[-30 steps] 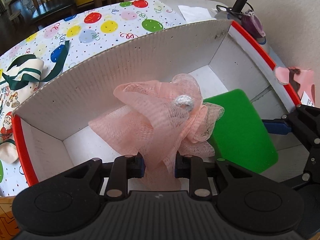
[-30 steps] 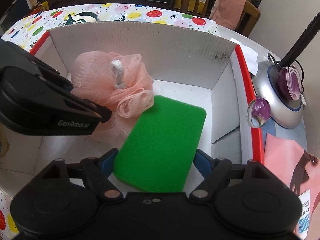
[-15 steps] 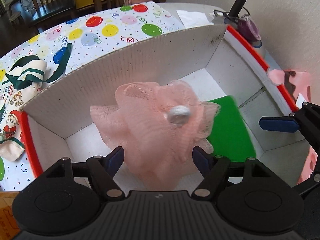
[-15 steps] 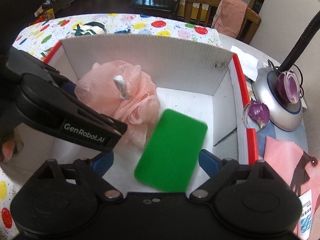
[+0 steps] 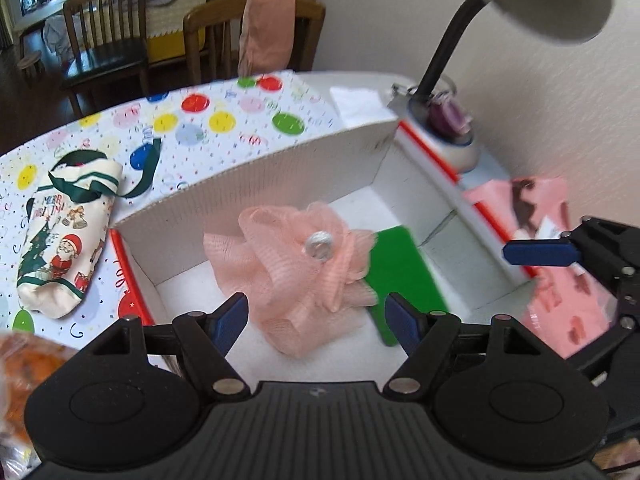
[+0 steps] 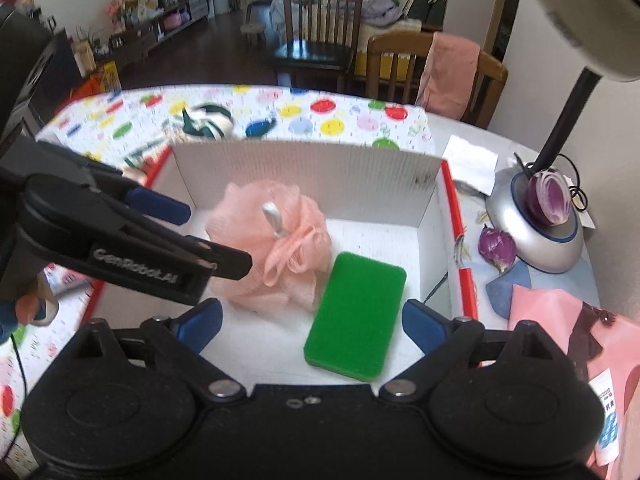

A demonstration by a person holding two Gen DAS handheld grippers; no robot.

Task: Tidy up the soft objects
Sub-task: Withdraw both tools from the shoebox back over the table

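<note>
A pink mesh bath pouf (image 5: 296, 268) (image 6: 272, 248) with a silver loop lies on the floor of a white cardboard box (image 5: 256, 188) (image 6: 312, 176) with red edges. A green sponge (image 5: 404, 276) (image 6: 356, 312) lies flat beside it on the right. My left gripper (image 5: 320, 320) hangs open above the pouf, nothing between its blue pads. My right gripper (image 6: 312, 324) is above the sponge, its jaws opening, apart from it. The left gripper's body (image 6: 120, 240) crosses the right wrist view at the left.
A Christmas-print fabric pouch (image 5: 64, 240) lies on the balloon-print tablecloth (image 5: 224, 120) left of the box. A desk lamp (image 6: 536, 216) with onion pieces stands right of the box, beside a pink packet (image 6: 560, 320). Wooden chairs (image 6: 320, 36) stand behind the table.
The left gripper let go of the pouf and opened; the right gripper released the sponge and widened. Both grippers rose and drew back, leaving pouf and sponge in the box.
</note>
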